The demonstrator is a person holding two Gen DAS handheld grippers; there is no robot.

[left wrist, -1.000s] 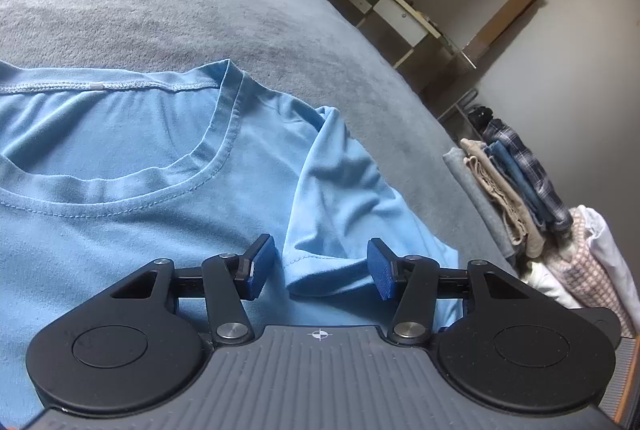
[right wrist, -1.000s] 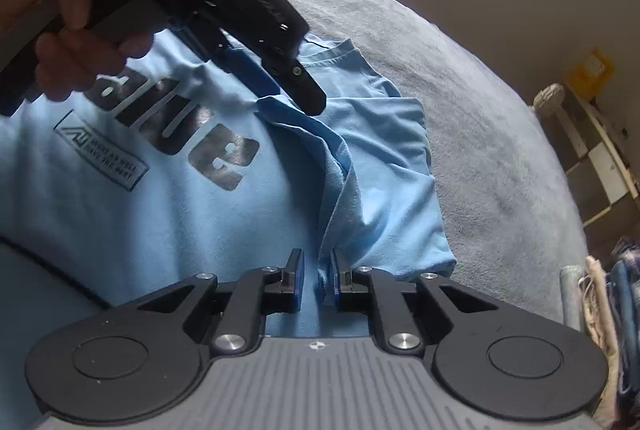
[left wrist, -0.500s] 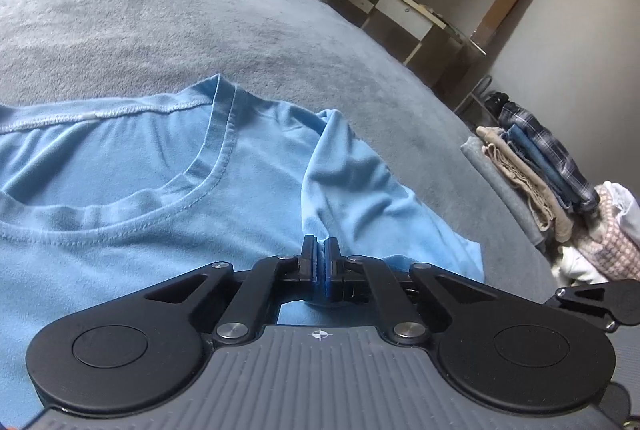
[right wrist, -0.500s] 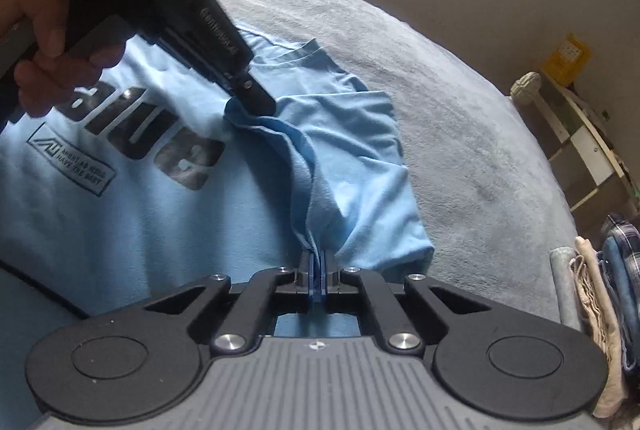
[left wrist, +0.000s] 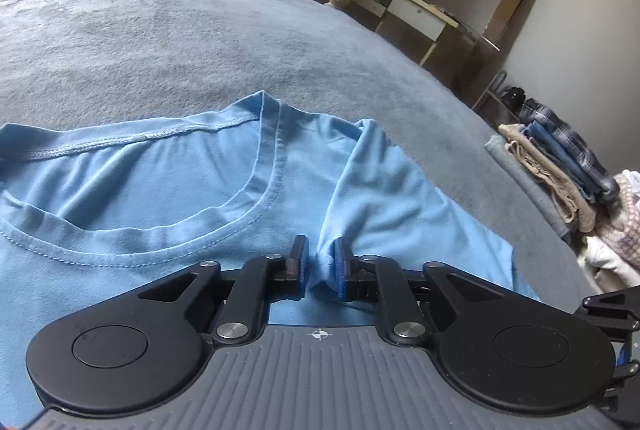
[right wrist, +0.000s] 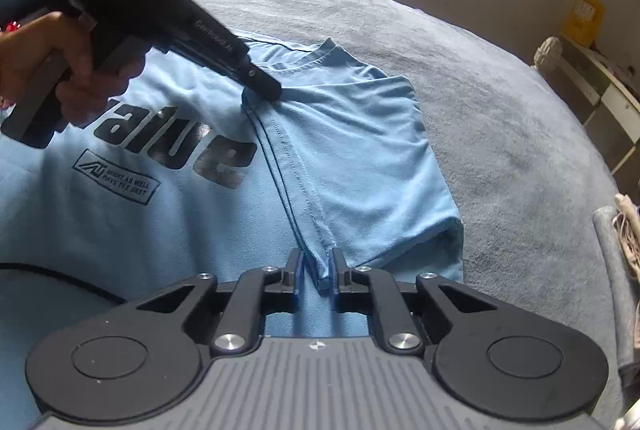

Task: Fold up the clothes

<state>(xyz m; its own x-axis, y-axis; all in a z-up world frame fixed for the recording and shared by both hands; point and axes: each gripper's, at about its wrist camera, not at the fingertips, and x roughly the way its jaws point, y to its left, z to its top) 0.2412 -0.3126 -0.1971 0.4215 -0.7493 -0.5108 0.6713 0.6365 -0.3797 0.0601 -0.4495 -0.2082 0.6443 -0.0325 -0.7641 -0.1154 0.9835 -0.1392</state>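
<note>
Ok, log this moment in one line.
left tool: open, at sleeve fold | right tool: open, at sleeve fold | shirt: on blanket

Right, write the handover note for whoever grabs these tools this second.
Left tool: open, pads either side of a raised ridge of fabric by the shoulder.
Right tool: open, the same ridge between its pads, further down the side.
T-shirt: light blue, print up, spread on the grey blanket. Its sleeve lies outward, not folded over.
Folded stack: at the blanket's edge.
Done: shirt laid out, fold line pinched up.
Left: probably grip the ridge, carry that side over the print, do the other side, then fold in half.
</note>
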